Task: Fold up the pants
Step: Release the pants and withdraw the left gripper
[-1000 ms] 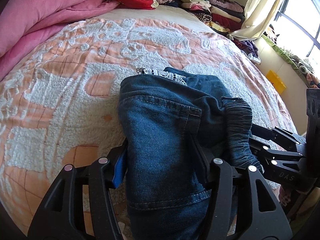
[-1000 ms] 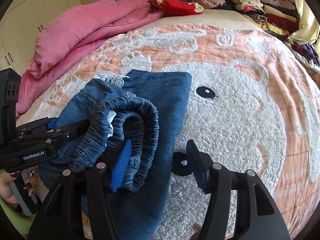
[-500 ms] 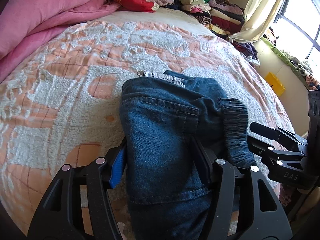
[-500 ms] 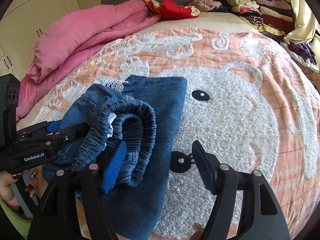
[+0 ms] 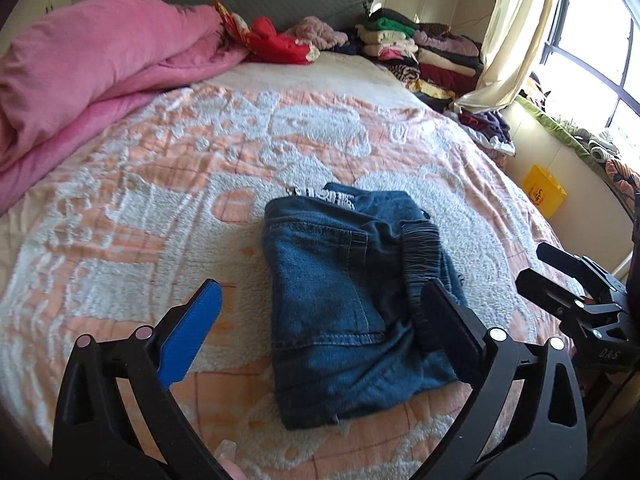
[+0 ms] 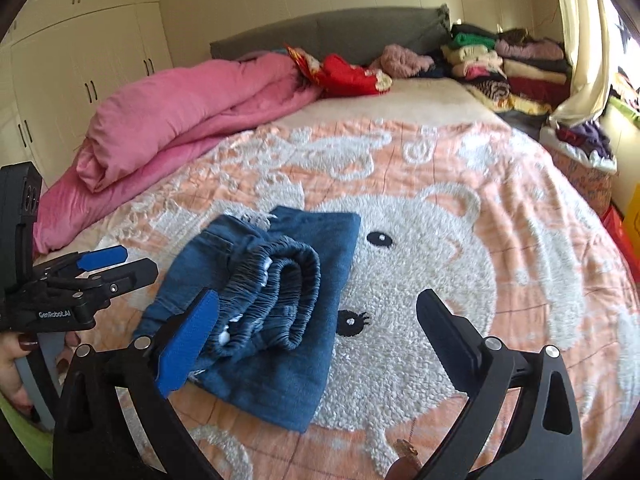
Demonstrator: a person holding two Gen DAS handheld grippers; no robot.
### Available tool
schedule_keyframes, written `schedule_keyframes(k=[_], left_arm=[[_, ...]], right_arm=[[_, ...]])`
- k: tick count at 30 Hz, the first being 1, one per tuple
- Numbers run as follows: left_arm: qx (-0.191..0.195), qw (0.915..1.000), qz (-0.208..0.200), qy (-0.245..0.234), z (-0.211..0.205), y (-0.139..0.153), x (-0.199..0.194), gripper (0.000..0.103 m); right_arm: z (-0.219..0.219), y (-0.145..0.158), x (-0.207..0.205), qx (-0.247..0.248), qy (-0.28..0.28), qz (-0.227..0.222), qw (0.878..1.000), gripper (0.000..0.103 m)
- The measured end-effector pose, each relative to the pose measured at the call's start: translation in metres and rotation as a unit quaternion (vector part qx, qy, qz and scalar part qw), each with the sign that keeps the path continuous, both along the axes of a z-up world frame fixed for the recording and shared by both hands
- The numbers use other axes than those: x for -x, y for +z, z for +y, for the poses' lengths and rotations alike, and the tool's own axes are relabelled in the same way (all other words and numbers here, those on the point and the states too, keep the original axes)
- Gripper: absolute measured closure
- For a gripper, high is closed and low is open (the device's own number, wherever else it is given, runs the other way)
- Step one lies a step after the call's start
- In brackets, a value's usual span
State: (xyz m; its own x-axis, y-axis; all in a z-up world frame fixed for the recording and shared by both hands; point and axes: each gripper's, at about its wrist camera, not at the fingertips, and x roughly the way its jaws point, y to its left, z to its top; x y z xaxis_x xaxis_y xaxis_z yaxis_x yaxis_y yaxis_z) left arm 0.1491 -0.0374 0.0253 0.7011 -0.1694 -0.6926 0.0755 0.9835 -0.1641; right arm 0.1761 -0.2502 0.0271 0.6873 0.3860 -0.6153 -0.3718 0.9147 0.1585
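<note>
The blue denim pants [image 5: 340, 300] lie folded in a compact bundle on the peach and white blanket [image 5: 160, 208], with the gathered elastic waistband [image 6: 288, 292] rolled on top. My left gripper [image 5: 320, 292] hovers above the near end of the bundle. Its jaws are opening wide and neither pad touches the denim. My right gripper [image 6: 318, 296] is held over the bundle's right side, jaws also opening, its blue pad [image 6: 188, 344] just clear of the waistband. Each gripper shows in the other's view: right gripper [image 5: 532, 264], left gripper [image 6: 136, 262].
A pink duvet [image 5: 80, 72] is heaped along the bed's left side. Stacks of folded clothes [image 5: 420, 52] and a red garment [image 5: 276, 44] sit by the grey headboard. A curtain [image 5: 508, 32] and yellow box [image 5: 544, 190] are at the right. A hand [image 6: 16, 356] holds the left gripper.
Both grippers let go of the pants, opened wide and drew back and upward. The folded pants stay on the blanket and now look smaller in both views.
</note>
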Motion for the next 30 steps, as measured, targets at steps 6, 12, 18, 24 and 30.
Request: schedule_keyframes(k=[6, 12, 18, 24, 30], left_arm=[[-0.002, 0.9999, -0.016, 0.002, 0.001, 0.011, 0.022, 0.01], [-0.014, 0.9996, -0.024, 0.003, -0.001, 0.013, 0.045, 0.01], [-0.016, 0.9997, -0.018, 0.003, -0.001, 0.007, 0.061, 0.01], [-0.017, 0.9998, -0.006, -0.004, -0.005, -0.004, 0.076, 0.01], [-0.013, 0.9999, 0.008, -0.004, -0.003, -0.018, 0.083, 0.01]], right_arm=[[-0.004, 0.018, 0.025, 0.007, -0.007, -0.041, 0.999, 0.005], [-0.012, 0.027, 0.046, 0.003, -0.013, -0.054, 0.998, 0.005], [-0.017, 0.027, 0.066, 0.005, -0.009, -0.054, 0.998, 0.005], [-0.022, 0.018, 0.08, 0.016, -0.01, -0.047, 0.999, 0.005], [-0.029, 0.003, 0.089, 0.021, -0.018, -0.029, 0.999, 0.005]])
